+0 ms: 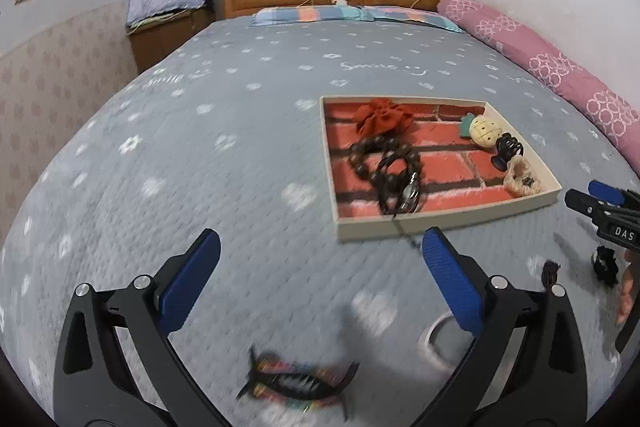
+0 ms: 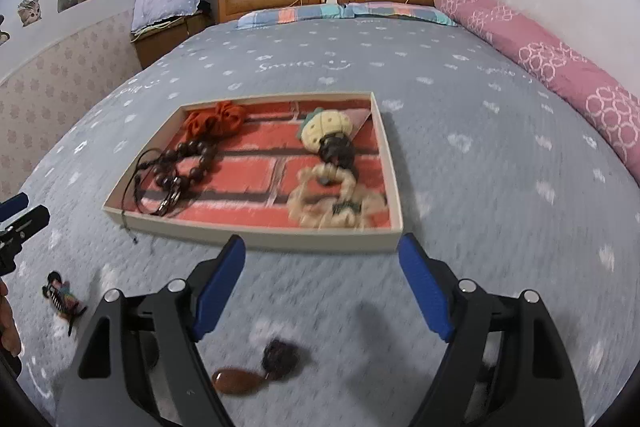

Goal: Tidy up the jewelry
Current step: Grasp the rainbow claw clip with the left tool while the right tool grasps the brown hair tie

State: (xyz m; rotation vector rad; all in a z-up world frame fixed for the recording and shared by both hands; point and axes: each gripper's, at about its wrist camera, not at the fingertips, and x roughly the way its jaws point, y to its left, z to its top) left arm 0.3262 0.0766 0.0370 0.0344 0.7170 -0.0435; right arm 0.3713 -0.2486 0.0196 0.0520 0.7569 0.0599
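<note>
With both the left gripper (image 1: 320,259) and right gripper (image 2: 320,267) spread wide and empty, the multicoloured hair clip (image 1: 298,379) at the lower frame, outside the tray (image 1: 440,223), may slide on the bedspread (image 1: 200,147) when grabbed.

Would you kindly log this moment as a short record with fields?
surface: grey bedspread
tray: brick-patterned, holding bead bracelet, orange pouch, pineapple charm, cream scrunchie
outside tray: multicoloured hair claw, brown pendant
left gripper: open, nothing between fingers
right gripper: open, nothing between fingers
</note>
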